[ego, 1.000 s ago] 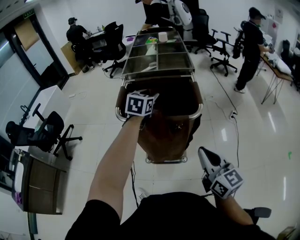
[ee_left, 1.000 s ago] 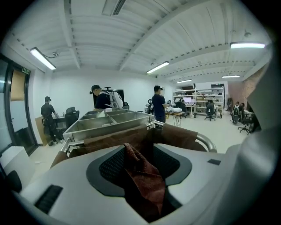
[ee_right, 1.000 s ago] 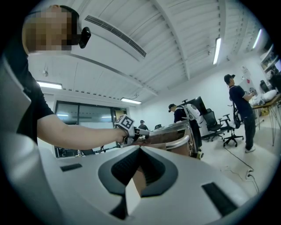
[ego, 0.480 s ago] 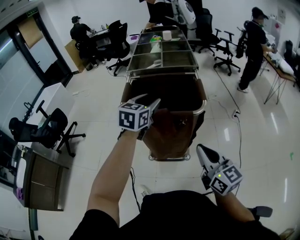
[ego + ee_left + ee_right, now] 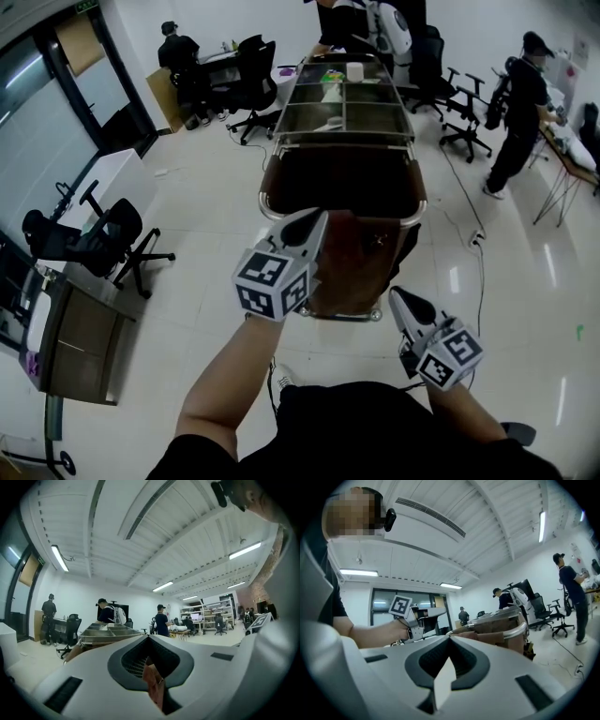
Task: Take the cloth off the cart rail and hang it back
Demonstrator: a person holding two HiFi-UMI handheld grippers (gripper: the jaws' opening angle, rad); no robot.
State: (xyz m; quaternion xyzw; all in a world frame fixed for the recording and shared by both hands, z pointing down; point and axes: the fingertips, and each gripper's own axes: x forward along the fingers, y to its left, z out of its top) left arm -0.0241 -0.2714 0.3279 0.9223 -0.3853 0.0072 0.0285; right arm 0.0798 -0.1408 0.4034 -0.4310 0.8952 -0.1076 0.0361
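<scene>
A brown cloth (image 5: pixel 349 251) hangs over the chrome rail (image 5: pixel 415 203) at the near end of the cart and reaches far down. My left gripper (image 5: pixel 316 219) hovers in front of that end, jaws shut with no cloth between them; in the left gripper view (image 5: pixel 149 637) only brown shows through the gap below the tips. In the right gripper view the left gripper (image 5: pixel 439 612) stands short of the cloth (image 5: pixel 499 638) on the rail (image 5: pixel 521 629). My right gripper (image 5: pixel 397 296) hangs lower at the right, shut and empty.
The cart's top holds steel trays (image 5: pixel 344 111) with small items. Office chairs (image 5: pixel 105 242) stand at the left and more at the far right (image 5: pixel 461 124). A person (image 5: pixel 520 112) stands by a desk on the right, others at the back. A cable (image 5: pixel 466 225) runs along the floor.
My left gripper has drawn back from the cart rail towards my body and sits lower in the head view. The right gripper has hardly moved.
</scene>
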